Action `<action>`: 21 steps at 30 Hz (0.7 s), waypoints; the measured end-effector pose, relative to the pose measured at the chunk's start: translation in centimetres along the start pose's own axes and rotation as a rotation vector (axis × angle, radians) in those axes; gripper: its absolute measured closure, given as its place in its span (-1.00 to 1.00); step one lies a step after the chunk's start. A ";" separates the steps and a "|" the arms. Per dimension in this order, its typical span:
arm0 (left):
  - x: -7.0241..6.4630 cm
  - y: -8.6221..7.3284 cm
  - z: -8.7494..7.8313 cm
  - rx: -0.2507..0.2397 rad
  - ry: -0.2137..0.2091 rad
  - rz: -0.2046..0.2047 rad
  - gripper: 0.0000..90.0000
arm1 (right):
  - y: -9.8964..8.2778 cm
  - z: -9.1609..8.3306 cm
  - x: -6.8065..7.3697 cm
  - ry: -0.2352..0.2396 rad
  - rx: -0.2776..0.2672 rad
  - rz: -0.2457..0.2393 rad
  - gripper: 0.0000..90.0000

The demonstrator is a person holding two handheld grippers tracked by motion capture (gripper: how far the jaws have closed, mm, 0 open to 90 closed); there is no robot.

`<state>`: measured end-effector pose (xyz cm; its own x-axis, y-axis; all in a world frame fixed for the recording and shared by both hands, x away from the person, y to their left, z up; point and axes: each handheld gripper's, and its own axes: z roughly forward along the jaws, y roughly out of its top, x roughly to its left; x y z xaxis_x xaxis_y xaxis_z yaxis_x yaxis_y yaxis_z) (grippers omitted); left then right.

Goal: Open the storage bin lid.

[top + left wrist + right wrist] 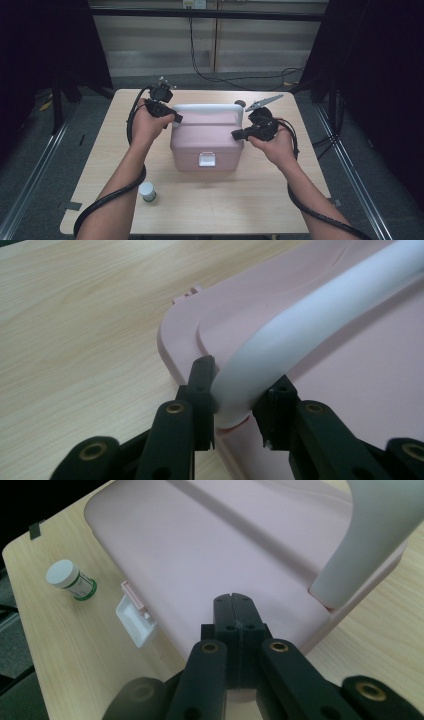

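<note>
My left gripper point(239, 397) pinches the white handle point(320, 330) at its left end; the handle's axis parallels the table's point(250, 200) far edge. My right gripper point(239, 611), pressed together, rests on the pink box point(206, 137).

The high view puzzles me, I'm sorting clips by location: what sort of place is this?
Probably a lab recording booth, not a home: black curtains flank a lone light wooden table, and loose black cables trail across the grey floor behind it.

Bare forearms, no sleeves. Left black plastic two-jaw claw point(176, 118), right black plastic two-jaw claw point(235, 134): brass-ringed pivot screws, thick black ribbed cables point(107, 200), grey three-cornered plate point(264, 102) atop right.
</note>
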<state>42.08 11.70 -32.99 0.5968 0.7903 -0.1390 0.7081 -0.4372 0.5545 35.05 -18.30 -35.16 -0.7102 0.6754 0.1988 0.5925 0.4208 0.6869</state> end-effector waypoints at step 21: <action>0.6 0.0 -0.4 0.033 -0.012 0.034 0.61 | 0.4 0.3 1.3 -0.010 0.023 -0.032 1.00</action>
<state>42.25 12.35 -32.74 0.6248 0.7698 -0.1308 0.6996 -0.4776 0.5314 34.51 -17.10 -34.86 -0.7247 0.6678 0.1698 0.5786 0.4559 0.6763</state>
